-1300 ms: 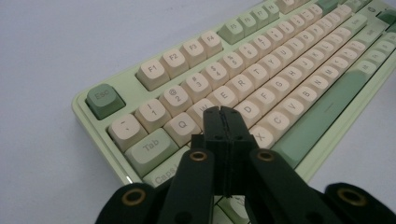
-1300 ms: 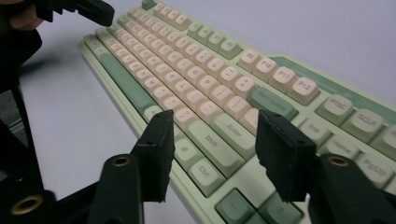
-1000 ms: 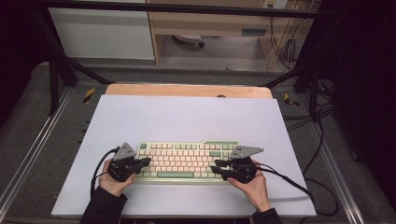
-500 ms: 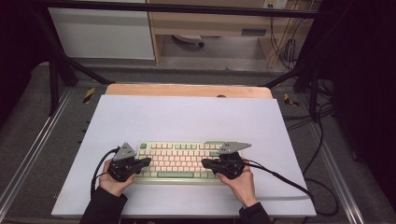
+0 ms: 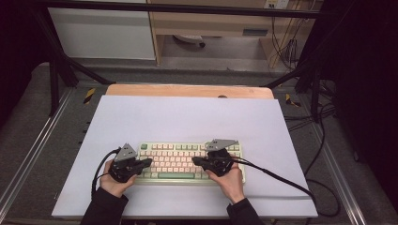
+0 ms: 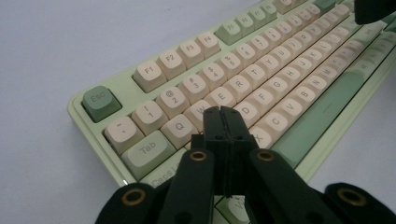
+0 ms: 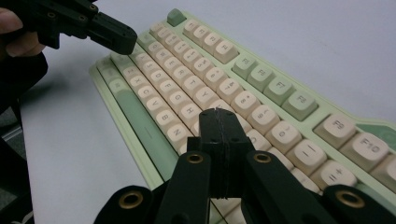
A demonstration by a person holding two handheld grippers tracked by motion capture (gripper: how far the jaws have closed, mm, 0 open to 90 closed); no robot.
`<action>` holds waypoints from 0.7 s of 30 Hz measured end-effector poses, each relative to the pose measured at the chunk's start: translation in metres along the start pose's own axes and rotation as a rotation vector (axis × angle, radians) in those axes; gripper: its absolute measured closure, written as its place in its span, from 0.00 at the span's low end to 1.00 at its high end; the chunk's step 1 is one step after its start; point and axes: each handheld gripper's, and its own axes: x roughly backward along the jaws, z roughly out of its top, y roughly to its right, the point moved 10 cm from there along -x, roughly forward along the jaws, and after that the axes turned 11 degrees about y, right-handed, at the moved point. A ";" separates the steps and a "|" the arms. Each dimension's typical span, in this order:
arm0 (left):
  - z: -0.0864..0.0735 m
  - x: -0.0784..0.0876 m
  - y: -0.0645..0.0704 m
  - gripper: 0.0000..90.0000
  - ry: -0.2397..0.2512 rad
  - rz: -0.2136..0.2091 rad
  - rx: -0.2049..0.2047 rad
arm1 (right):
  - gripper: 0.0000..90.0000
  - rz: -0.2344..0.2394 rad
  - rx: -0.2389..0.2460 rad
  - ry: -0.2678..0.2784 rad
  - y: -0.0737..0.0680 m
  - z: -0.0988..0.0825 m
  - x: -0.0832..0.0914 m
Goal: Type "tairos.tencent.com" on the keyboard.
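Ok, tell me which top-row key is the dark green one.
The Esc key, alone at the left corner of the keyboard. The F keys beside it are cream or pale green.

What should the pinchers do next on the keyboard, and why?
Probably press down a key. Both grippers, left and right, have their jaws closed on nothing and point like fingers over the keyboard. The left tip sits around the S key, the right near J and K, so a small dip would type.
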 end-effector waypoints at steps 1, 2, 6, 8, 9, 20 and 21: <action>0.000 0.000 0.000 1.00 0.000 0.000 0.000 | 1.00 -0.002 0.001 -0.001 0.000 0.000 -0.003; 0.000 0.000 0.000 1.00 0.001 0.000 0.000 | 1.00 -0.013 0.003 -0.006 0.001 0.000 -0.005; 0.000 0.000 0.000 1.00 0.000 -0.001 0.000 | 1.00 -0.025 0.001 -0.014 0.002 -0.001 -0.016; 0.000 0.000 0.000 1.00 0.001 -0.001 0.000 | 1.00 -0.032 -0.005 -0.018 0.004 -0.002 -0.020; 0.000 0.000 0.000 1.00 0.000 -0.002 0.000 | 1.00 -0.038 -0.010 -0.021 0.005 -0.003 -0.021; 0.000 -0.001 0.000 1.00 0.000 -0.002 0.000 | 1.00 -0.062 -0.007 -0.037 0.013 -0.011 -0.033; 0.000 -0.001 0.000 1.00 0.000 -0.001 0.000 | 1.00 -0.066 -0.010 -0.040 0.014 -0.011 -0.034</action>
